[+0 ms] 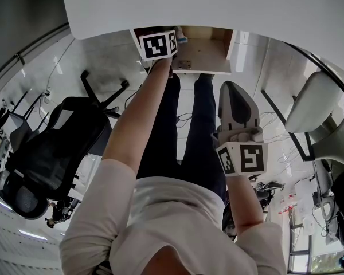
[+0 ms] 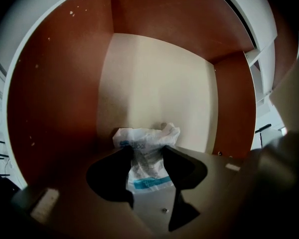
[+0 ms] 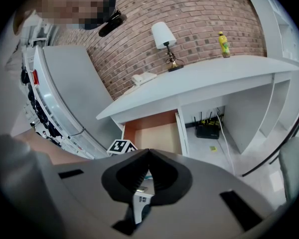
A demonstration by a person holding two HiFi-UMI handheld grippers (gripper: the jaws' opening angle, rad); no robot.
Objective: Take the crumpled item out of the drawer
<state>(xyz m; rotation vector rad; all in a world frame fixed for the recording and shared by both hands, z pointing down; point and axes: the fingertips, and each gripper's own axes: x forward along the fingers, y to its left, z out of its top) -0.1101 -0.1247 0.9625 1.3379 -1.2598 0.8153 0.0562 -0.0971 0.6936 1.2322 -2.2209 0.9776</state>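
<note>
The crumpled item is a white plastic bag (image 2: 144,136) with blue print, lying at the near end of the open drawer (image 2: 154,78). In the left gripper view my left gripper (image 2: 147,152) reaches into the drawer, its dark fingers standing wide on either side of the bag, which does not look squeezed. From the head view only its marker cube (image 1: 158,44) shows at the drawer's (image 1: 209,53) mouth under the white desk (image 1: 218,4). My right gripper (image 1: 234,87) hangs back over the person's lap, jaws closed tip to tip (image 3: 148,153), holding nothing.
Brown side walls (image 2: 55,83) close the drawer in. A black office chair (image 1: 51,148) stands at the left, a white chair (image 1: 318,105) at the right. A lamp (image 3: 164,39) and a bottle (image 3: 223,44) stand on the desk, a router (image 3: 208,130) under it.
</note>
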